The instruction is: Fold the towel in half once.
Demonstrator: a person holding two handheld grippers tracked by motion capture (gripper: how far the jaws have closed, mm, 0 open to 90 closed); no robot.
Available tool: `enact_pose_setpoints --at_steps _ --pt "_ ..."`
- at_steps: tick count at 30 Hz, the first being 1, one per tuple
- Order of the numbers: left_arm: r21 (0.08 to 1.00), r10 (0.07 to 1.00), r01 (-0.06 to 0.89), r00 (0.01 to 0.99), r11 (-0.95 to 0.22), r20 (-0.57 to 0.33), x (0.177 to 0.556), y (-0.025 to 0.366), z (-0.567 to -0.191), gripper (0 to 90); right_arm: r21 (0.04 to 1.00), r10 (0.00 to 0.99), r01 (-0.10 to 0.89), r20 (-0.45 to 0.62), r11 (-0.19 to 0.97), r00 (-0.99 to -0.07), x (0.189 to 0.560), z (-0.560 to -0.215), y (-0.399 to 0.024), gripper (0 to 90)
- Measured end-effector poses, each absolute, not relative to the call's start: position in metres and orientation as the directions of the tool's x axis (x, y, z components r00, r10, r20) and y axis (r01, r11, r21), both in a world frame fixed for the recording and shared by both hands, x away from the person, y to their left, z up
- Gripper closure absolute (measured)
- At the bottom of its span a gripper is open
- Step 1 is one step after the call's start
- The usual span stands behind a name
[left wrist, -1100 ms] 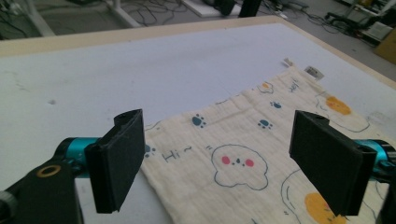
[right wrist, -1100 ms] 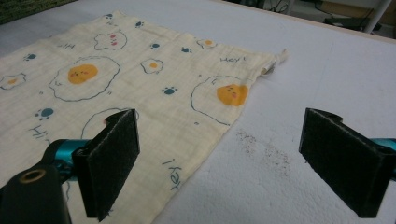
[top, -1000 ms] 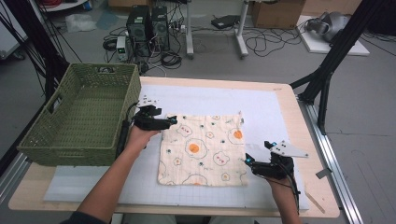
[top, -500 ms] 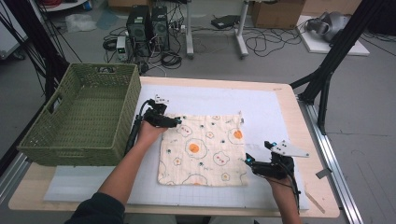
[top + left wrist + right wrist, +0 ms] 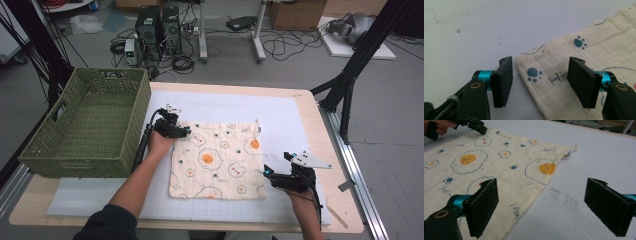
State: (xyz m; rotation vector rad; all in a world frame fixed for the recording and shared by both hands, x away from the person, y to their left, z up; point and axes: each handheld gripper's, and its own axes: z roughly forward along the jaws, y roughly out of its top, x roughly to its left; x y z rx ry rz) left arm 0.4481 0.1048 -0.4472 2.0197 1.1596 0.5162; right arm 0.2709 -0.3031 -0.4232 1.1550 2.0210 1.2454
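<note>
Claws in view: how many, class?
2: the left claw, whose jaws have just been closing with the cloth's far-left corner between them; the right claw at its right edge.

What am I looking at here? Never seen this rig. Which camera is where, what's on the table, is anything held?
A person works with a hand-held two-jaw gripper in each hand. The high view looks down on the table; the other two cameras ride on the grippers. On the white mat lies a flat cream muslin cloth printed with fried eggs and paw prints, beside an empty green woven plastic basket. The left gripper straddles a cloth corner, its jaws just closing, not yet pinching. The right gripper is open at the cloth's edge. Nothing is held.
</note>
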Motion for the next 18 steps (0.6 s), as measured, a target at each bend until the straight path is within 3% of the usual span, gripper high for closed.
enact_pose_setpoints --at_steps 6,8,18 --pt "0.771 0.826 0.536 0.563 -0.344 -0.022 0.445 0.106 -0.447 67.1 0.884 0.857 0.411 0.023 0.223 -0.516 0.273 -0.424 -0.302 11.6" --pt "0.773 0.815 0.534 0.578 -0.342 -0.039 0.444 0.106 -0.447 82.8 0.881 0.858 0.415 0.021 0.228 -0.514 0.273 -0.424 -0.302 11.6" --pt "0.807 0.831 0.537 0.546 -0.246 -0.110 0.433 0.119 -0.448 86.2 0.861 0.857 0.461 0.061 0.214 -0.511 0.292 -0.426 -0.296 11.6"
